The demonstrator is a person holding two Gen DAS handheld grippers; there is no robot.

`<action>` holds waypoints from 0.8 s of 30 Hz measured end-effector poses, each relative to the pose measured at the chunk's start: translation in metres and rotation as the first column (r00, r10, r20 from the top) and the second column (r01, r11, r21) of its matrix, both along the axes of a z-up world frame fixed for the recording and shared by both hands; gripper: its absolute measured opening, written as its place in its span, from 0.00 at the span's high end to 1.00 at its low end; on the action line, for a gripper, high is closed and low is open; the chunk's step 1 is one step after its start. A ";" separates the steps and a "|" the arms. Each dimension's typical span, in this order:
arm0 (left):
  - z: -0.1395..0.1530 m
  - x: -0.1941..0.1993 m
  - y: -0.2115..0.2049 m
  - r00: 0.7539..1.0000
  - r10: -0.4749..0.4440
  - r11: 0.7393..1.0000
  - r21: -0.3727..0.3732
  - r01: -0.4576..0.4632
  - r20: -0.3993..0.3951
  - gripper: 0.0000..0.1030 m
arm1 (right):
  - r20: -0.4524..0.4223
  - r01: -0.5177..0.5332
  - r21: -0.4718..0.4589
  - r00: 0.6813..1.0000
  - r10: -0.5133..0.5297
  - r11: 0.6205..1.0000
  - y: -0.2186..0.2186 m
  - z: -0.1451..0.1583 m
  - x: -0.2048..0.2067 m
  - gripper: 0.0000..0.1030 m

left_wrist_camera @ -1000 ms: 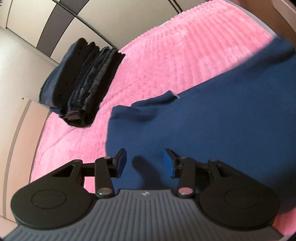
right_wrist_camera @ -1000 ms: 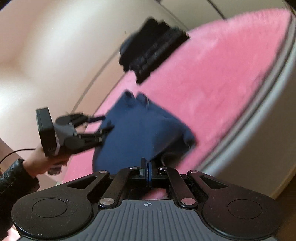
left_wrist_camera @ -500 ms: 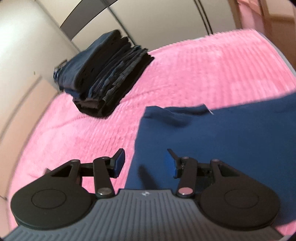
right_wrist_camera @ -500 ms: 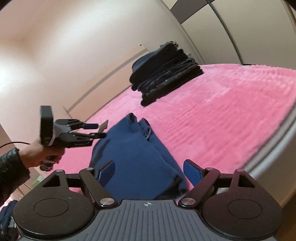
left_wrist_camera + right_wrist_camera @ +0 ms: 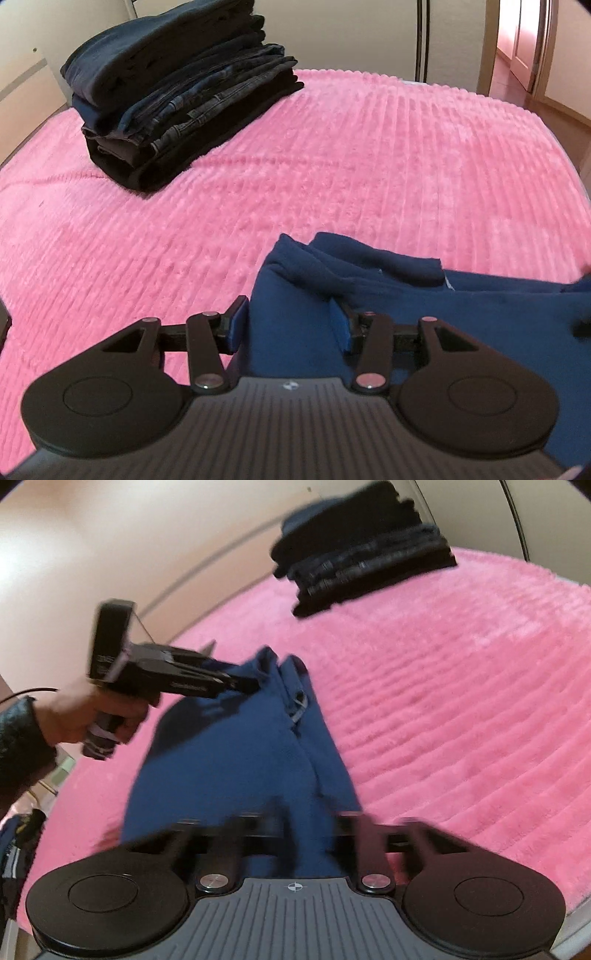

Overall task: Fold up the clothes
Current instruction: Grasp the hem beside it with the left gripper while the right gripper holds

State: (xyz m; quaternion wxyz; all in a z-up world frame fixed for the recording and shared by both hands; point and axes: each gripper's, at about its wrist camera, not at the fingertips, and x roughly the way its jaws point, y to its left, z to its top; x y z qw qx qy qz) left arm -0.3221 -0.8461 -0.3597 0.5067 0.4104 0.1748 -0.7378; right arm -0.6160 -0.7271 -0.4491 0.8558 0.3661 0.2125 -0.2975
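Left wrist view: my left gripper (image 5: 288, 325) has its fingers (image 5: 236, 325) apart, straddling the near left edge of the blue garment (image 5: 461, 325); nothing is pinched between them.
Right wrist view: blurred at the bottom, but my right gripper (image 5: 308, 825) also shows its fingers spread, over the garment's near end, with cloth seen through the gap.
Garment: lies on the pink bed (image 5: 369, 166), apparently doubled lengthwise, with a rolled edge and a small tag at the far end.
Stack: folded dark clothes (image 5: 177, 85) sit well apart, at the bed's far left corner.
Stage: I judge a fold is in hand, with both grippers placed for a grip; which fold it is I cannot tell.
Doing it well: I would set the left fingers over all layers at the edge, not just the top one, and close fully before lifting.
Also: match the right gripper's height so the crease runs straight.
Risk: soft knit sags, so a shallow pinch may slip.
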 end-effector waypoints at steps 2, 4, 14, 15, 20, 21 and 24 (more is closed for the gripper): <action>0.005 -0.003 0.005 1.000 -0.006 1.000 -0.022 0.007 0.010 0.87 | -0.026 -0.011 -0.031 1.000 0.010 0.999 0.003 0.003 0.001 0.99; 0.018 -0.005 0.012 1.000 -0.018 0.998 -0.067 0.018 -0.003 0.91 | -0.056 -0.016 -0.114 0.998 0.009 0.993 0.016 0.019 -0.005 0.99; -0.007 -0.033 -0.010 0.995 -0.014 0.999 -0.037 0.018 0.100 0.79 | -0.108 0.019 -0.079 0.994 -0.027 0.997 0.021 -0.003 -0.015 0.98; -0.003 -0.032 -0.006 0.996 -0.007 0.999 -0.047 0.011 0.094 0.79 | -0.107 0.023 -0.081 0.994 -0.032 0.996 0.023 -0.001 -0.017 0.96; 0.041 -0.008 0.028 0.997 0.024 0.992 -0.126 -0.015 0.067 0.65 | -0.117 0.059 -0.163 0.990 -0.078 0.985 0.042 0.022 -0.024 0.47; 0.050 0.001 0.040 0.998 0.040 0.990 -0.139 -0.032 0.052 0.65 | -0.108 0.047 -0.154 0.992 -0.064 0.987 0.044 0.020 -0.020 0.47; 0.063 0.017 0.076 0.998 0.062 0.987 -0.150 -0.060 0.010 0.67 | -0.081 0.009 -0.131 0.997 -0.020 0.991 0.053 0.015 -0.009 0.47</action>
